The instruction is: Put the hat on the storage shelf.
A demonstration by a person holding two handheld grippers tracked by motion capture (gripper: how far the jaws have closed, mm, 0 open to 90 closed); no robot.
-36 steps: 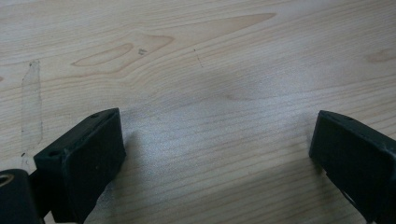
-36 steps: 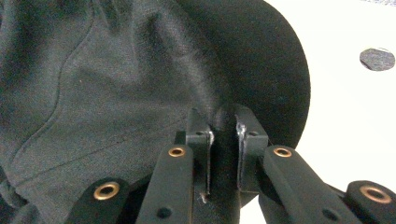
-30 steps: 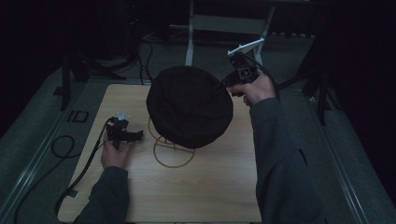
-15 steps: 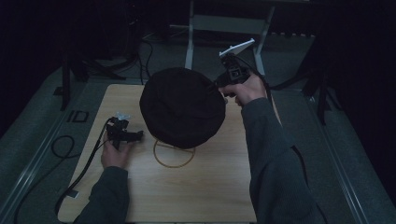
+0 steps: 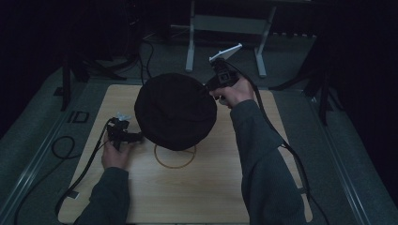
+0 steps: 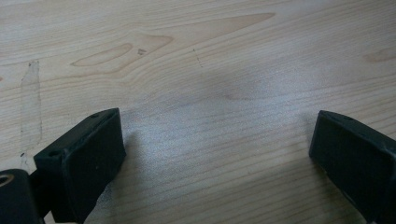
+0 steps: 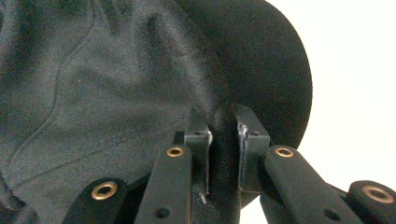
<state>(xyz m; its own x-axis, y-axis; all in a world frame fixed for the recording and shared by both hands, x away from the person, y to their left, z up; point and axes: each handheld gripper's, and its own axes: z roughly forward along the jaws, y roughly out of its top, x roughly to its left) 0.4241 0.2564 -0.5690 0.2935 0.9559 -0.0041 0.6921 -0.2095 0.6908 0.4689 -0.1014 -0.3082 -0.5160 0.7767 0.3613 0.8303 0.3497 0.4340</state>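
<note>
Black fabric hat (image 5: 174, 110), pinched at its rim by the clenched right gripper (image 5: 206, 87) and held raised above the wooden table (image 5: 211, 187) and its ring (image 5: 174, 156), apparently for carrying; left gripper (image 5: 137, 137) resting released on the tabletop, nothing between its jaws.

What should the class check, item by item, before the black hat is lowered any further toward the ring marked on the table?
1. Right gripper clamped on the black hat brim: ok.
2. Hat hangs free above the table: ok.
3. Ring mark partly visible under the hat: ok.
4. Hat centred over the ring: cannot tell.
5. Left gripper open, nothing between its jaws: ok.
6. Left gripper apart from the hat: cannot tell.
</note>
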